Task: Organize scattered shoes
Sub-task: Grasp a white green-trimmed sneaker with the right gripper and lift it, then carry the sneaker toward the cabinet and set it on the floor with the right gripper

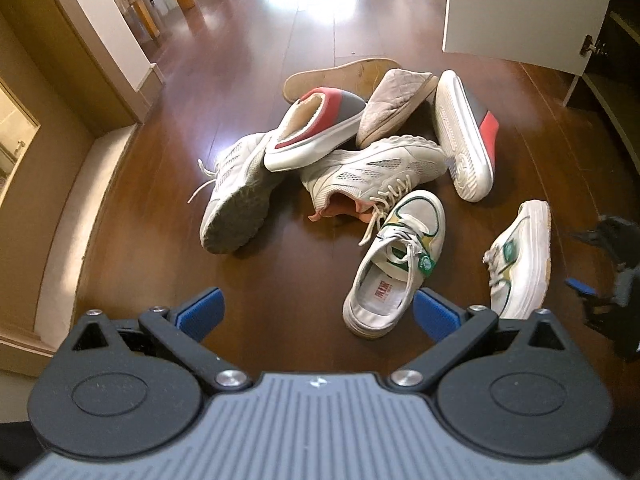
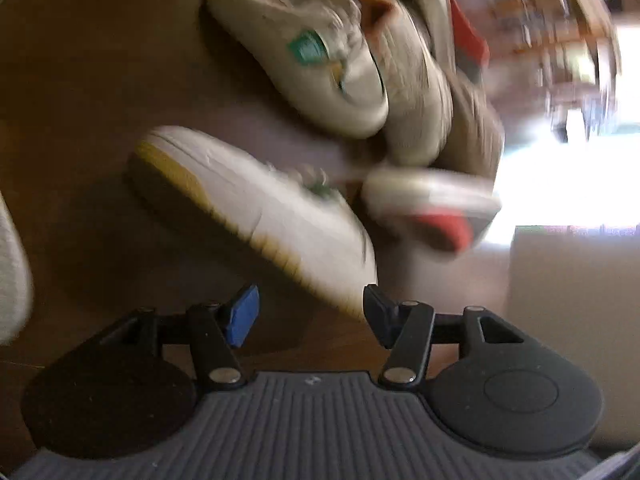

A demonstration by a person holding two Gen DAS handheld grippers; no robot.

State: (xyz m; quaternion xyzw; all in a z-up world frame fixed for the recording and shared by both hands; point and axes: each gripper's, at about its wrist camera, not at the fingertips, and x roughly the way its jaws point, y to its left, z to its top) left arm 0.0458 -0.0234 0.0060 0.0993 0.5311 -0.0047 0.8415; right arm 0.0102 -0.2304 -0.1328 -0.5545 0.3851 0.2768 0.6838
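Observation:
Several shoes lie in a heap on the dark wood floor. A white-and-green sneaker (image 1: 396, 264) stands upright nearest me, and its mate (image 1: 520, 260) lies on its side to the right. Behind them are two white mesh trainers (image 1: 376, 172), two red-and-grey slippers (image 1: 316, 132) and quilted beige slippers (image 1: 396, 108). My left gripper (image 1: 316, 312) hovers open above the floor, its right pad beside the upright sneaker's heel. The right wrist view is blurred. My right gripper (image 2: 311, 314) stands open there, and the toe of the tipped sneaker (image 2: 256, 208) reaches between its pads without being pressed.
An open white cabinet door (image 1: 528, 8) and dark shelves (image 1: 612, 80) stand at the back right. A wall corner (image 1: 120, 40) and a pale ledge (image 1: 68, 220) run along the left. Table legs (image 1: 148, 12) show far back. A pale panel (image 2: 572, 300) rises at the right gripper's right.

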